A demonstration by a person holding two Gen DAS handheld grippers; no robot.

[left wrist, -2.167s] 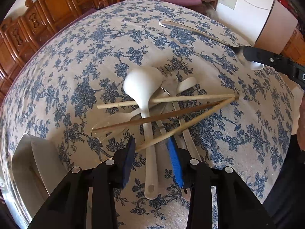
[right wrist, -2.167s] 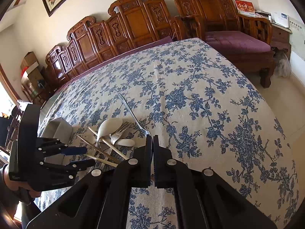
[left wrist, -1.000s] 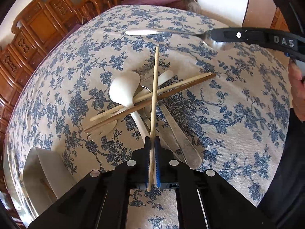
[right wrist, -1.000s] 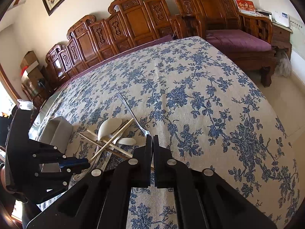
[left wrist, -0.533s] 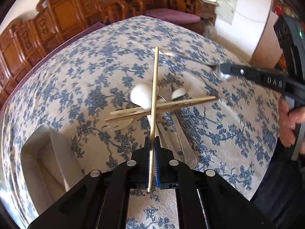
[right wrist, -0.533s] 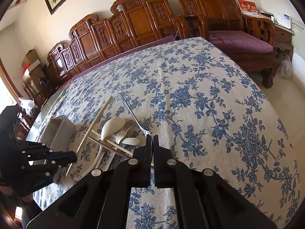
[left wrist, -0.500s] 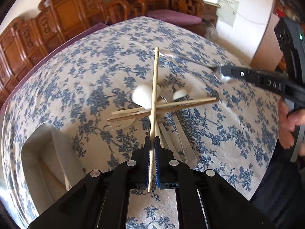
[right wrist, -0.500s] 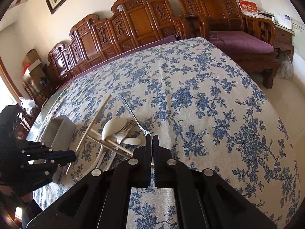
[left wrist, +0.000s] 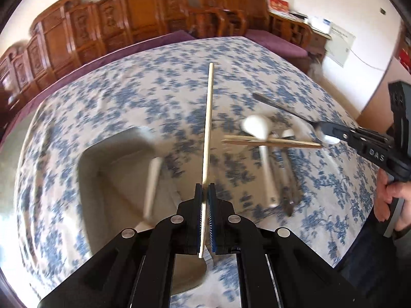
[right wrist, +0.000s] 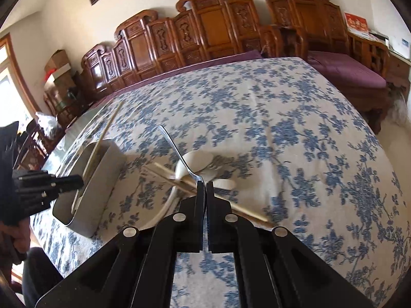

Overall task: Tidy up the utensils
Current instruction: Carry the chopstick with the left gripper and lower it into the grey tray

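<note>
My left gripper [left wrist: 205,192] is shut on a pale wooden chopstick [left wrist: 208,125] and holds it in the air beside a grey utensil tray [left wrist: 102,159]. In the right wrist view the chopstick [right wrist: 102,138] hangs over the tray [right wrist: 102,177]. My right gripper [right wrist: 205,187] is shut on a metal spoon [right wrist: 177,148], bowl end in the jaws, handle pointing away, above the pile. The pile holds a white ladle [right wrist: 195,161], chopsticks [left wrist: 272,142] and metal cutlery [left wrist: 285,179].
A white utensil [left wrist: 152,182] lies inside the tray. The table wears a blue floral cloth [right wrist: 295,133]. Carved wooden chairs [right wrist: 205,33] line the far side. The table edge drops off at the right [right wrist: 385,138].
My left gripper closed on a chopstick from the pile, lifted it and swung left until the tray lies below it. My right gripper kept holding the spoon over the pile.
</note>
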